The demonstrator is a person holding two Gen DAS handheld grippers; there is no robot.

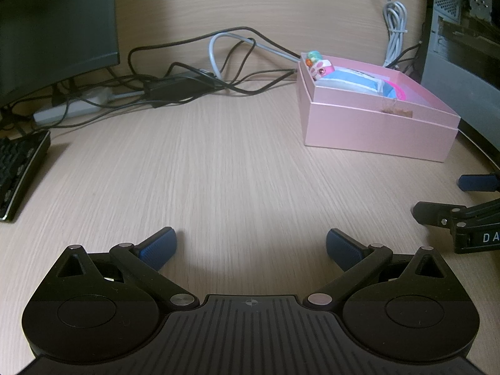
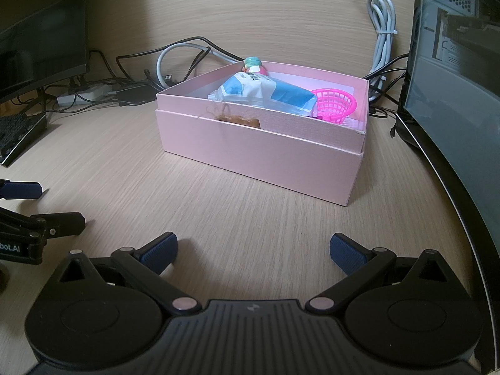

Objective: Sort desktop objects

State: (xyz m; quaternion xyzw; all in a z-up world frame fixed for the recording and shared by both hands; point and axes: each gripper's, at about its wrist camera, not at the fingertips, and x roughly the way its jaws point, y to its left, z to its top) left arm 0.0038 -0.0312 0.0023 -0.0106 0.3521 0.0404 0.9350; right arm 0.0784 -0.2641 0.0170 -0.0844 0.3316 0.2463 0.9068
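Observation:
A pink box (image 2: 259, 153) stands on the wooden desk; it also shows in the left wrist view (image 1: 375, 131) at the right. Inside lie a blue and white packet (image 2: 265, 92), a pink plastic basket (image 2: 336, 104), a small colourful toy (image 2: 254, 64) at the far corner and a brown item (image 2: 240, 120) against the near wall. My right gripper (image 2: 253, 250) is open and empty, a short way in front of the box. My left gripper (image 1: 251, 247) is open and empty over bare desk, left of the box. Each gripper shows at the edge of the other's view.
A tangle of black and grey cables (image 1: 193, 75) and a power strip (image 1: 72, 107) lie at the back. A monitor (image 1: 56, 25) and a keyboard (image 1: 18, 168) are at the left. A computer case (image 2: 459, 62) stands at the right, with bundled white cable (image 2: 382, 31) beside it.

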